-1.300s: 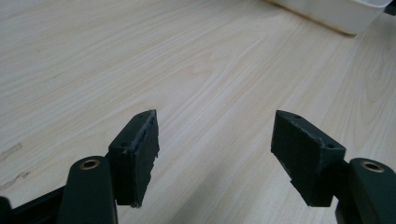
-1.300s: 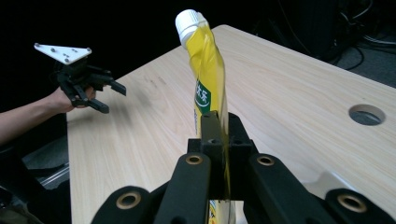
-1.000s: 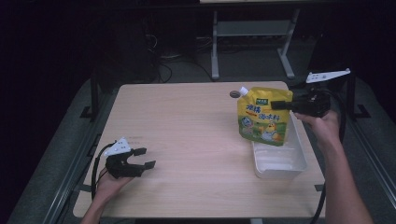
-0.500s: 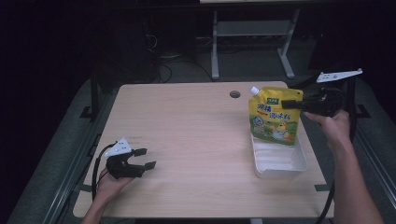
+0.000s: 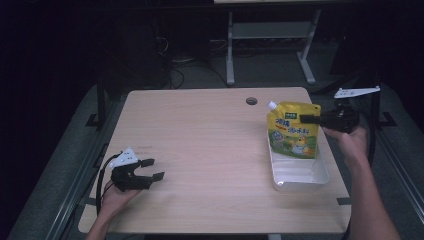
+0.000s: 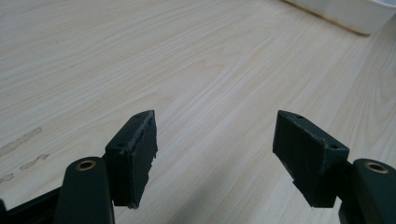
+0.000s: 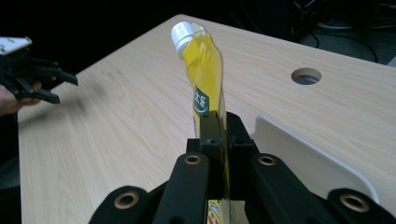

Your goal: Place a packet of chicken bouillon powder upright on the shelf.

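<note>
A yellow spouted pouch [image 5: 293,132] with a white cap hangs upright over the far end of a white tray [image 5: 300,176] at the table's right side. My right gripper [image 5: 306,119] is shut on the pouch's upper right edge; in the right gripper view the pouch [image 7: 203,79] rises edge-on between the closed jaws [image 7: 221,135]. My left gripper [image 5: 152,169] rests low at the table's front left, open, with bare wood between its fingers [image 6: 135,154].
The wooden table [image 5: 200,130] has a round cable hole [image 5: 251,101] near its far edge. A corner of the white tray [image 6: 345,11] shows far off in the left gripper view. A metal frame [image 5: 270,35] stands on the dark floor beyond the table.
My right gripper has carried the pouch rightward and toward the near side, so it now hangs over the tray's far end. The left gripper has stayed in place.
</note>
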Tool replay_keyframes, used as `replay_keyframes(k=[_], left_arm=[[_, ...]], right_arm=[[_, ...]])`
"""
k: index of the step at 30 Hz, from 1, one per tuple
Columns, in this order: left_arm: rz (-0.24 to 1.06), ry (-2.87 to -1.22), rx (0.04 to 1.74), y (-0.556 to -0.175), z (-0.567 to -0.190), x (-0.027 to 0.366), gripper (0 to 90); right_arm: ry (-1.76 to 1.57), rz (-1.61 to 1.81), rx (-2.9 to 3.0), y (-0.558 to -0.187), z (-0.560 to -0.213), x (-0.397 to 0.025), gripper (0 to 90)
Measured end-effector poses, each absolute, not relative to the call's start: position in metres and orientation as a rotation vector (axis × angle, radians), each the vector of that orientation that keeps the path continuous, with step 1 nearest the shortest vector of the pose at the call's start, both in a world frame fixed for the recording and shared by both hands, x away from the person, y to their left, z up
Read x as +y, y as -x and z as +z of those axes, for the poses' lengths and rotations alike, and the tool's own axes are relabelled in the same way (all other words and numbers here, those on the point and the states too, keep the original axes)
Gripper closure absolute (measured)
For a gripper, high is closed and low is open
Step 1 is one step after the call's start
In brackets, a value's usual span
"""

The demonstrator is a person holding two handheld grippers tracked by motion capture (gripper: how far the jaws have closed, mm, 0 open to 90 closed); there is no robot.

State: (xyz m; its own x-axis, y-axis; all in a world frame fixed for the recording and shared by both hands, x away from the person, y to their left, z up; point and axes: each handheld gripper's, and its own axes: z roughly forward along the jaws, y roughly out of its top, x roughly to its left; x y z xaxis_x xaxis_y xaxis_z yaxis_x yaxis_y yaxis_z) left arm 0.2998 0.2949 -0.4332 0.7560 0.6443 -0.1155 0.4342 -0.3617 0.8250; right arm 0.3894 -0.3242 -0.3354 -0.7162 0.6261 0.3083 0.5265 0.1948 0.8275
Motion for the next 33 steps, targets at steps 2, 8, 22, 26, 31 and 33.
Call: replay_keyframes(k=[2,8,22,26,31,33], left_arm=[[0.274,-2.004,0.814,-0.301,-0.434,0.295,30.2],[0.266,-2.012,0.802,-0.300,-0.434,0.294,30.2],[0.248,-2.043,0.780,-0.301,-0.438,0.289,27.5],[0.244,-2.054,0.766,-0.300,-0.438,0.287,26.6],[0.233,-2.054,0.760,-0.297,-0.438,0.285,26.5],[0.237,-2.065,0.752,-0.296,-0.437,0.284,26.5]], right_arm=[[-1.173,1.576,2.325,-0.386,-0.339,-0.328,87.1],[-1.258,1.590,2.266,-0.377,-0.347,-0.337,82.5],[-1.392,1.560,2.148,-0.356,-0.352,-0.354,59.8],[-1.423,1.558,2.121,-0.350,-0.358,-0.358,57.7],[-1.435,1.558,2.115,-0.341,-0.362,-0.359,54.4],[-1.423,1.549,2.109,-0.337,-0.362,-0.358,54.1]])
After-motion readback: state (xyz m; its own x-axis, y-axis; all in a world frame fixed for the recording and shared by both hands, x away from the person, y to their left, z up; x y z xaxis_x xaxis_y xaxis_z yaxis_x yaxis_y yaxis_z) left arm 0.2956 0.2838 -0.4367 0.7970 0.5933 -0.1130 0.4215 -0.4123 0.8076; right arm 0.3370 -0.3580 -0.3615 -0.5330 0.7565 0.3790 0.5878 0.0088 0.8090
